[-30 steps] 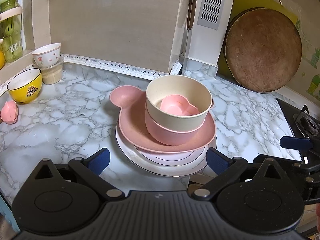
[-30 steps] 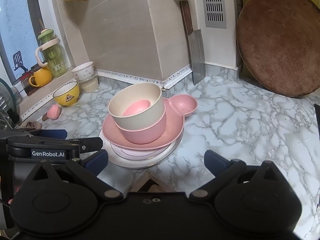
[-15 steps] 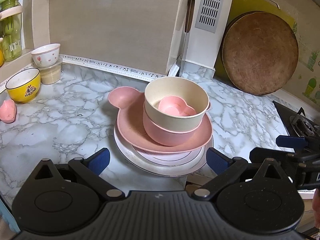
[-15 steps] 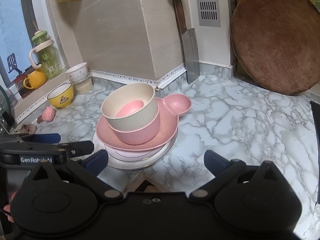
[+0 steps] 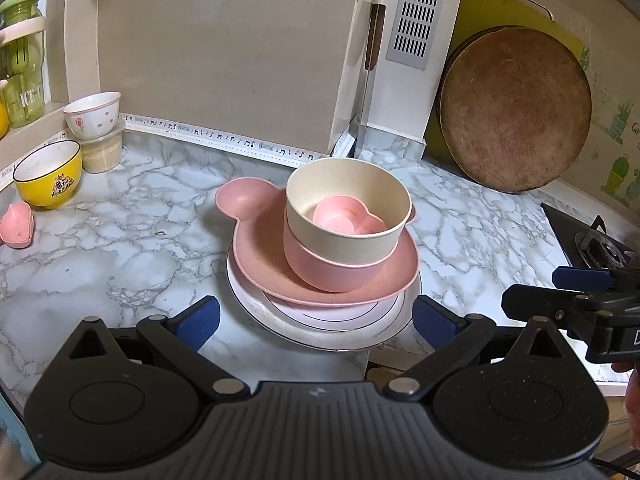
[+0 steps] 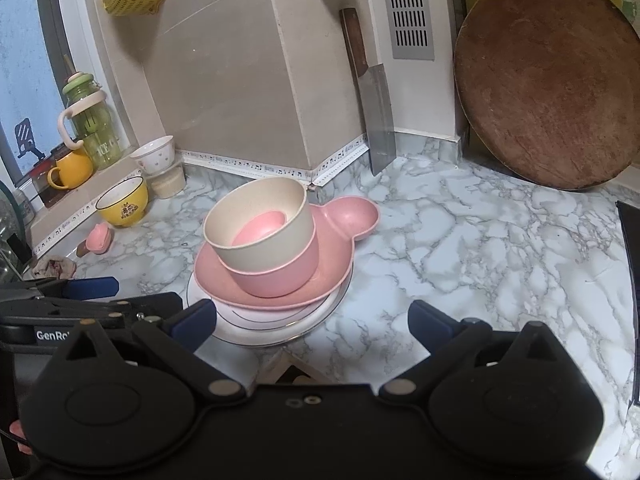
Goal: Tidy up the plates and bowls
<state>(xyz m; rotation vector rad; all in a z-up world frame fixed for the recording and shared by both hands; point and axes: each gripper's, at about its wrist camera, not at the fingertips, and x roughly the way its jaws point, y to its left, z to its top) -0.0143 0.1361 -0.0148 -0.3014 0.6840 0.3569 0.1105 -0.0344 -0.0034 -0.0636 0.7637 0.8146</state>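
I am holding my left tool point(image 5: 316, 320) and right tool point(image 6: 312, 322) spread apart and empty just short of the white plate point(image 5: 320, 330) overhanging the tabletop point(image 5: 100, 248) edge, so nudging it is risking toppling the cream bowl point(image 5: 348, 210) stacked above it.

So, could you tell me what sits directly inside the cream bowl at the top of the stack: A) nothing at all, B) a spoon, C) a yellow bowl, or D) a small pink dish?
D: the cream bowl holds a small pink dish, and itself nests in a pink bowl on the pink plate.
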